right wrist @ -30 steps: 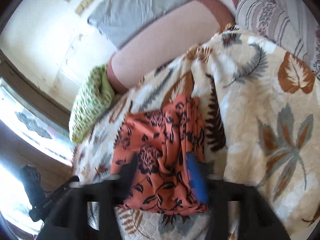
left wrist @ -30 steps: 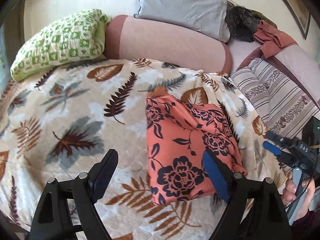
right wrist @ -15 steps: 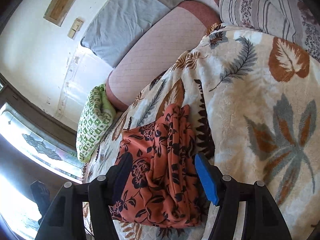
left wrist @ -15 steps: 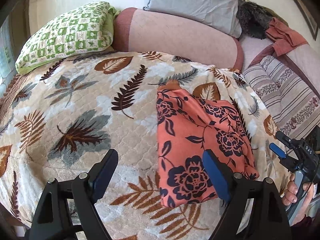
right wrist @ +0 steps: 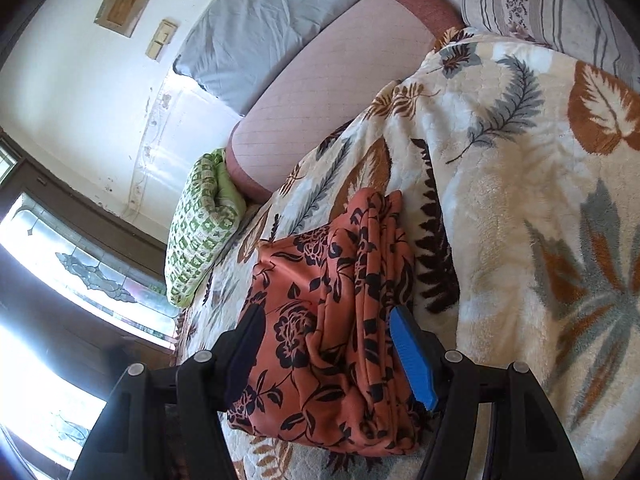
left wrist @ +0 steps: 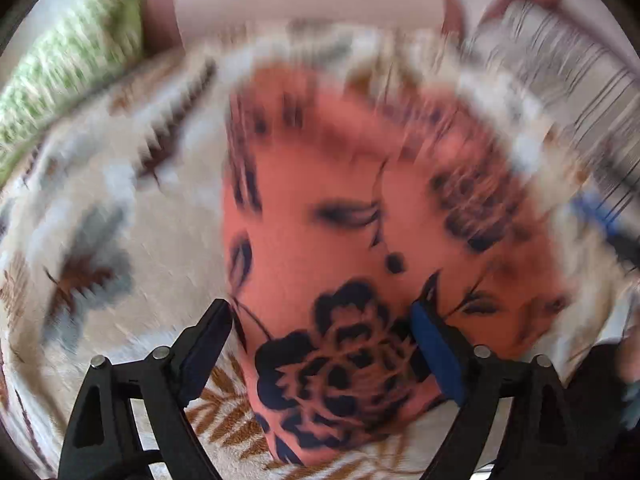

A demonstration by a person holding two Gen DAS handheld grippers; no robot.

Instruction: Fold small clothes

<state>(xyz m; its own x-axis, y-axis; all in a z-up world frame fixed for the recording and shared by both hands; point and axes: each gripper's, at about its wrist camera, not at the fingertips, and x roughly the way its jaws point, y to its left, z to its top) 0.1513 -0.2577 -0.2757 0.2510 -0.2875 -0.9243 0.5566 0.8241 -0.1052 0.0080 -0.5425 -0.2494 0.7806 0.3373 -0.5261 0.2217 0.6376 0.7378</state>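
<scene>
A folded orange cloth with dark flowers [left wrist: 320,220] lies on the leaf-patterned blanket [left wrist: 120,208]. The left wrist view is blurred by motion. My left gripper [left wrist: 320,356] points steeply down at the near end of the cloth. Its jaws are opening, with the cloth's big flower between them and no pad pressing on it. In the right wrist view the same cloth [right wrist: 332,280] shows stacked layers along its right edge. My right gripper [right wrist: 326,356] straddles its near end, open, the black finger on the left and the blue pad [right wrist: 412,360] on the right.
A green checked pillow [right wrist: 204,224], a pink bolster [right wrist: 332,92] and a grey pillow [right wrist: 272,20] line the head of the bed. A striped cushion [right wrist: 540,0] lies at the top right. A bright window [right wrist: 60,280] is on the left. The blanket [right wrist: 520,168] spreads to the right.
The left gripper has dropped close over the cloth, which now fills its blurred view, and its jaws stand wider. The right gripper has sunk slightly toward the cloth's near end.
</scene>
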